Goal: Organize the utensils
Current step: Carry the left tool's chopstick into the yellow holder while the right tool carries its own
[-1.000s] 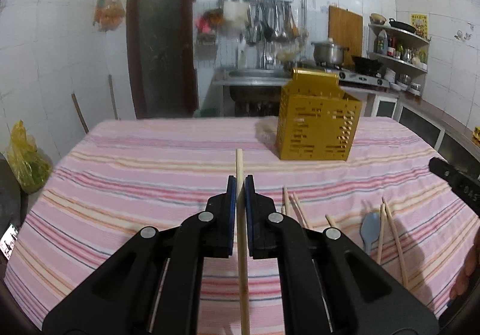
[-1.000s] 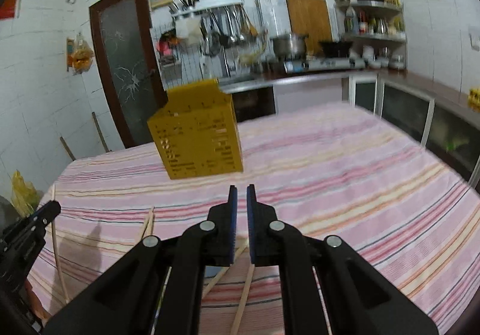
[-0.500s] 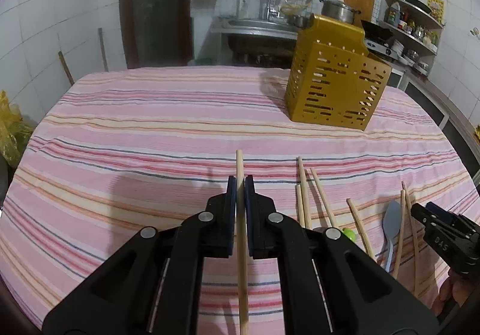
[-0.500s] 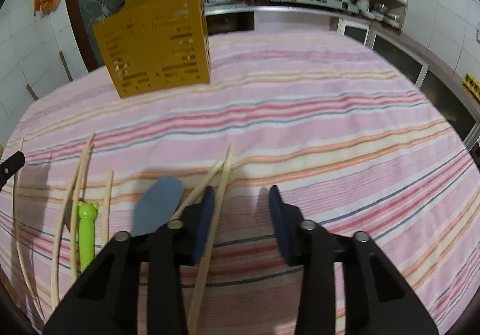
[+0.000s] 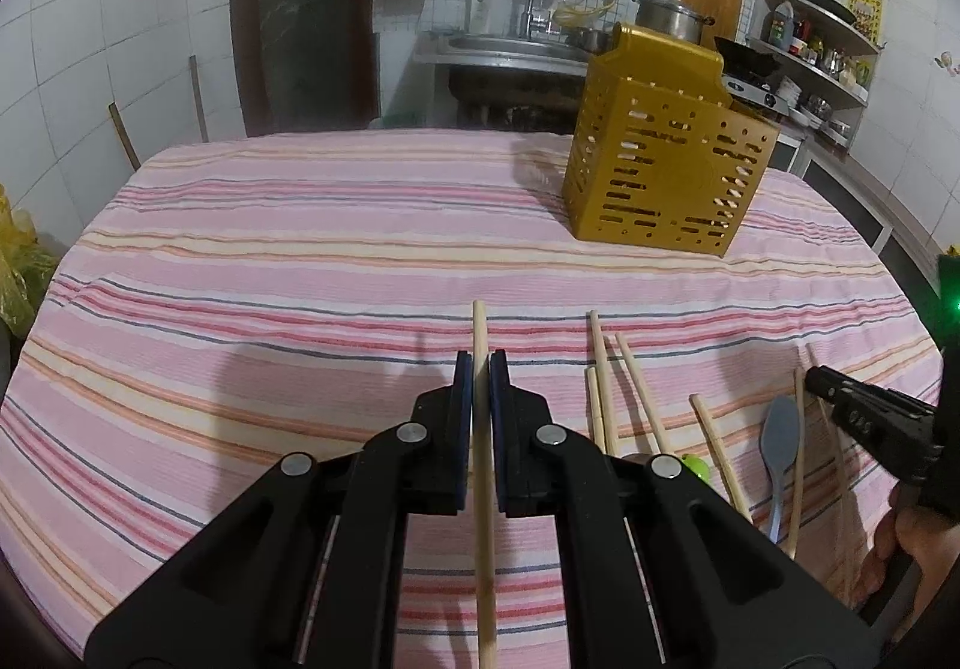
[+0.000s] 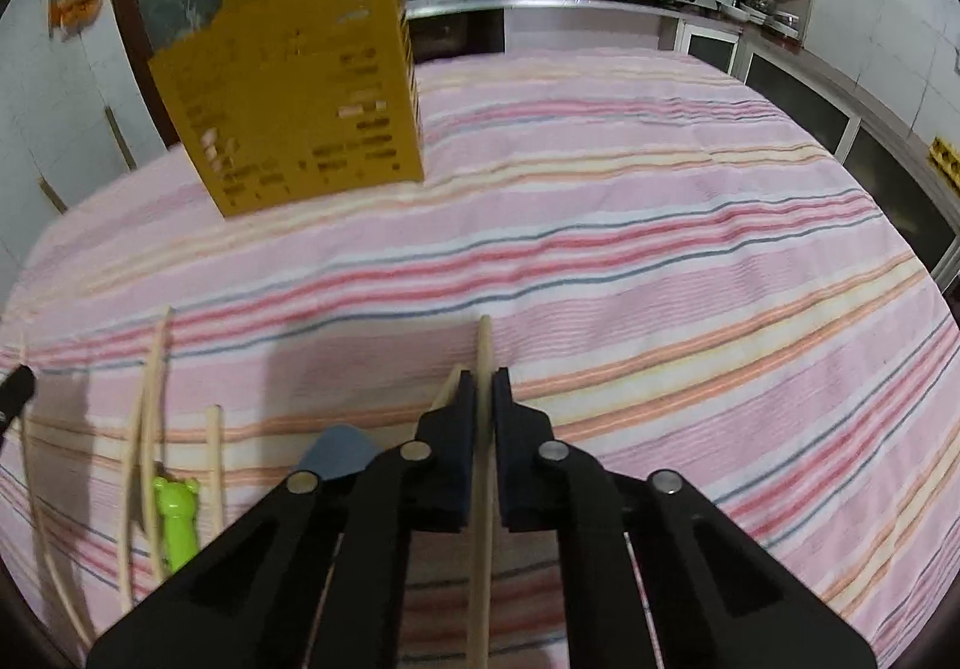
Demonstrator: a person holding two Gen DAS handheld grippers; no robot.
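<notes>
Left wrist view: left gripper (image 5: pixel 479 369) clamped on a pale wooden chopstick (image 5: pixel 482 333), blue pads pressed against its shaft, tip poking forward above the pink striped tablecloth (image 5: pixel 300 261). More loose wooden chopsticks (image 5: pixel 603 369) lying on the cloth to the right, alongside a grey-blue plastic spoon (image 5: pixel 780 429) and a bit of a lime-green utensil handle (image 5: pixel 696 466). Perforated mustard-yellow plastic utensil holder (image 5: pixel 666 153) standing upright well beyond, toward the far right of the table. No readable writing on the holder; white marks on the other tool at the right edge too small to make out.

Right wrist view: right gripper (image 6: pixel 485 387) closed around a second pale wooden chopstick (image 6: pixel 483 351), jaws nearly together, stick running back between them. Holder (image 6: pixel 288 87) blurred, ahead to the left.

Handling, as a judgement: light, stiff, thin sticks, smooth enough to swivel in a single-point pinch; best taken near mid-length, held firmly, lowered end first into the holder's open top.
</notes>
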